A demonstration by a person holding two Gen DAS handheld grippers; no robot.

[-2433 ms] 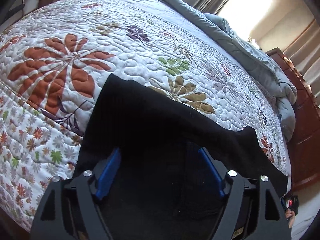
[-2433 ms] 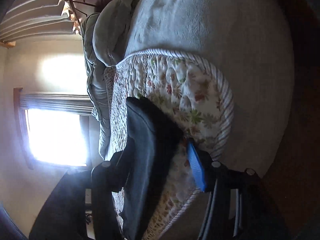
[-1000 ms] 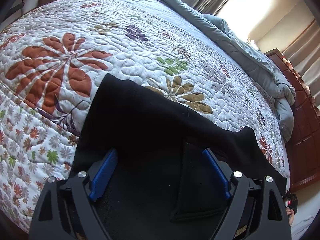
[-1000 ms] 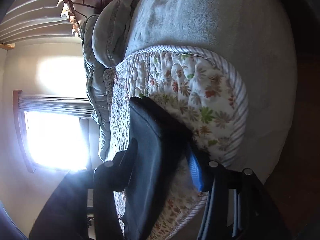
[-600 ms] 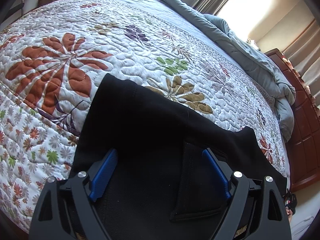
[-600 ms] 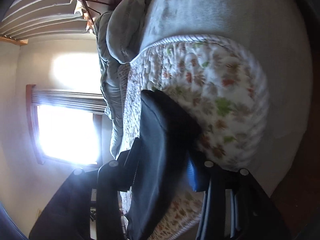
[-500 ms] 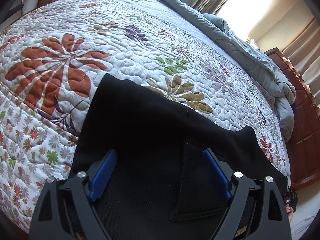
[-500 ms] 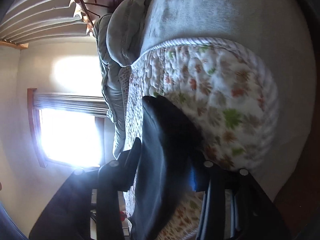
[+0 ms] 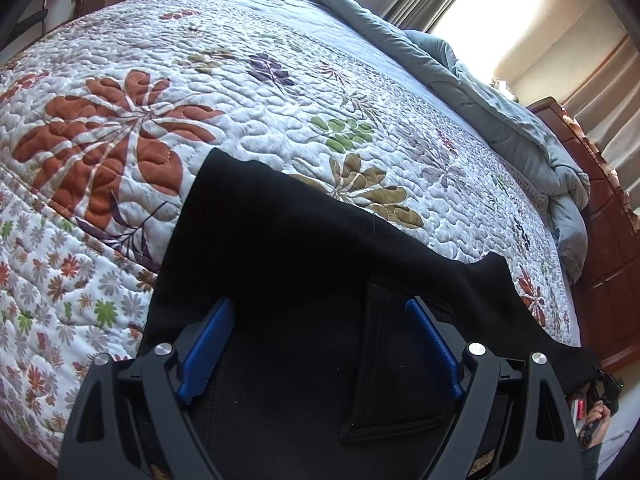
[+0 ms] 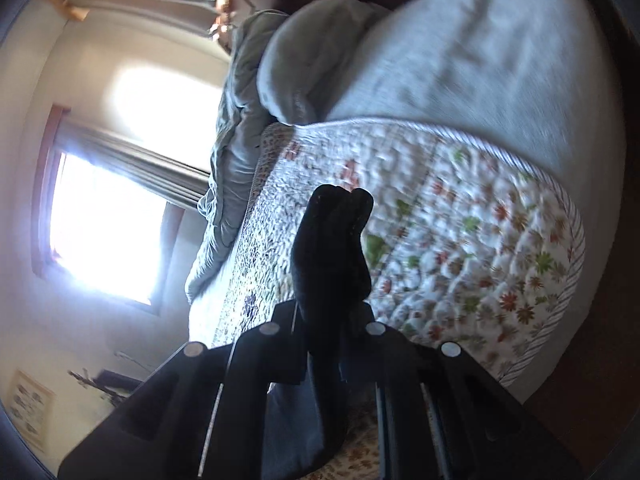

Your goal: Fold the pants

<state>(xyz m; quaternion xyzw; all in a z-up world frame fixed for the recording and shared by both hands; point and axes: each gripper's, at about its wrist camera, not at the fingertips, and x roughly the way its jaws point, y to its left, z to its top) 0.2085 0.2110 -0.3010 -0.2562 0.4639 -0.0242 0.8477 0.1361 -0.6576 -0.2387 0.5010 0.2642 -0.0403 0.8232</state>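
Surroundings: white quilted bedspread with leaf prints (image 9: pixel 248 92) beyond both jaws; crumpled grey-blue duvet (image 9: pixel 516 120) at its far edge; dark wooden dresser (image 9: pixel 612 240) past that.
Black fabric pants (image 9: pixel 288 264): spread flat on the quilt, under and ahead of the left jaws; one bunched end rises between the right jaws.
Left gripper (image 9: pixel 320 320): jaws spread wide, blue pads apart above the cloth.
Right gripper (image 10: pixel 326 320): jaws closing, pinching that bunched end.
Hidden: right pads covered by cloth; right view blurred.
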